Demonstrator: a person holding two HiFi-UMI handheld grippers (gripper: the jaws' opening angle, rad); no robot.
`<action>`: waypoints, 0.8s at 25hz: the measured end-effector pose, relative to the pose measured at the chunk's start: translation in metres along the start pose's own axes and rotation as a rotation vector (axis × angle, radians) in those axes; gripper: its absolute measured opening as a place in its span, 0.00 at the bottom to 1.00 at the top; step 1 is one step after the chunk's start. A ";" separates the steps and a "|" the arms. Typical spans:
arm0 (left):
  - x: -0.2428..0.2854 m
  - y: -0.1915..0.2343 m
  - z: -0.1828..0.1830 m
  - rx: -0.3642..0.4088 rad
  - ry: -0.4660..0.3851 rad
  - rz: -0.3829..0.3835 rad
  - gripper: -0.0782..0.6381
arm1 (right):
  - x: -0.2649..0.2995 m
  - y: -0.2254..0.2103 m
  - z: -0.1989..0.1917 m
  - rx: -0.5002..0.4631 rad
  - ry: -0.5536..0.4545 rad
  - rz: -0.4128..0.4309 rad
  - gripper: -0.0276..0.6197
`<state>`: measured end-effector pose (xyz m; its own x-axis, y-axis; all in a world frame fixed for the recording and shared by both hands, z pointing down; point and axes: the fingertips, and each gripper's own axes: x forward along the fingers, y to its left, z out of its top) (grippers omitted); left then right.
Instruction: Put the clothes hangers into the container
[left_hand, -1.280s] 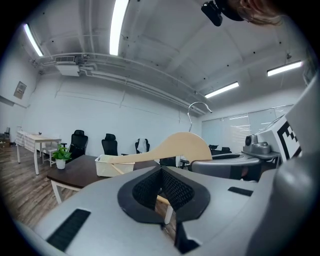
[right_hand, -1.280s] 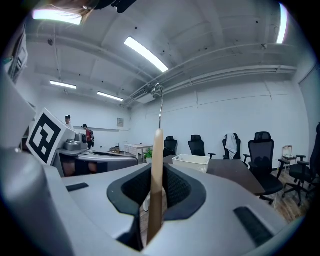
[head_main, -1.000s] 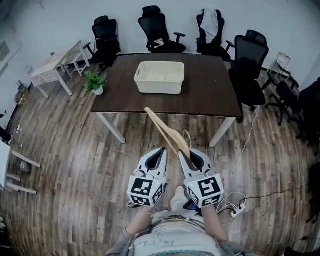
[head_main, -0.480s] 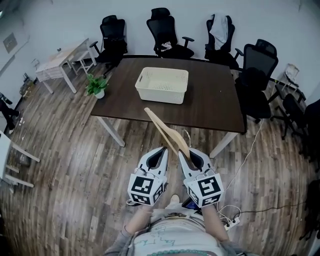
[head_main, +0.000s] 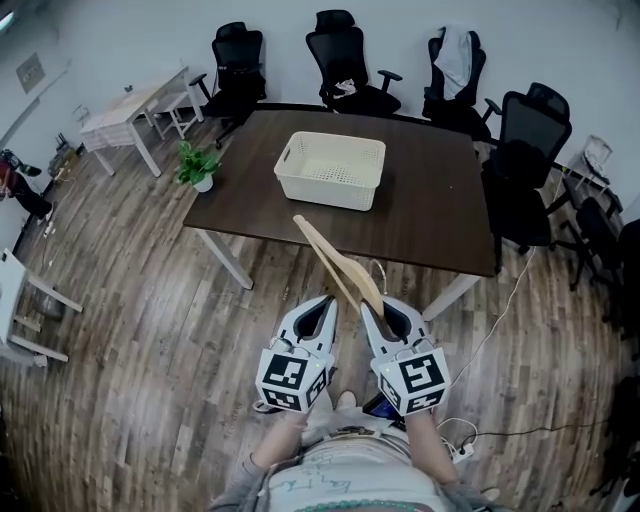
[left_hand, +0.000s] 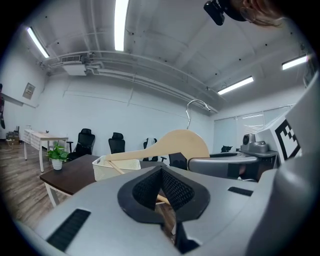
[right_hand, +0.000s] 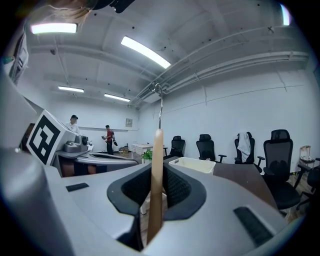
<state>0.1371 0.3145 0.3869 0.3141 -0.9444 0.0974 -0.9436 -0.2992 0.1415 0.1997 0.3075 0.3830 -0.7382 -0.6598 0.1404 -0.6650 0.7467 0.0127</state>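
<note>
A wooden clothes hanger (head_main: 335, 262) with a metal hook sticks forward and left out of my right gripper (head_main: 368, 305), which is shut on its wide end. In the right gripper view the hanger (right_hand: 156, 180) stands edge-on between the pads, hook upward. My left gripper (head_main: 326, 300) is level beside it, shut with nothing in it. The cream plastic basket (head_main: 325, 192) sits on the dark table (head_main: 420, 220) ahead, apart from both grippers. In the left gripper view the hanger (left_hand: 175, 145) crosses in front of the basket (left_hand: 117, 167).
Black office chairs (head_main: 345, 60) ring the table's far and right sides. A potted plant (head_main: 198, 165) and a pale side table (head_main: 135, 105) stand at the left. Cables and a power strip (head_main: 455, 450) lie on the wood floor at my right.
Both grippers and the hanger keep their pose in front of me. The table, basket and chairs have slid down and right in the view, a little nearer.
</note>
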 end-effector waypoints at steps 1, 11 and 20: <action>0.000 0.002 0.000 -0.003 -0.001 0.003 0.12 | 0.002 0.000 -0.001 0.001 0.003 0.002 0.14; 0.026 0.033 0.005 -0.006 0.003 -0.010 0.12 | 0.038 -0.010 -0.002 0.016 0.014 -0.010 0.14; 0.062 0.072 0.014 -0.009 0.012 -0.057 0.12 | 0.091 -0.019 0.008 0.015 0.020 -0.034 0.14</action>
<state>0.0876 0.2324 0.3889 0.3683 -0.9242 0.1013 -0.9233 -0.3508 0.1561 0.1441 0.2331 0.3875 -0.7125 -0.6832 0.1600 -0.6917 0.7222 0.0033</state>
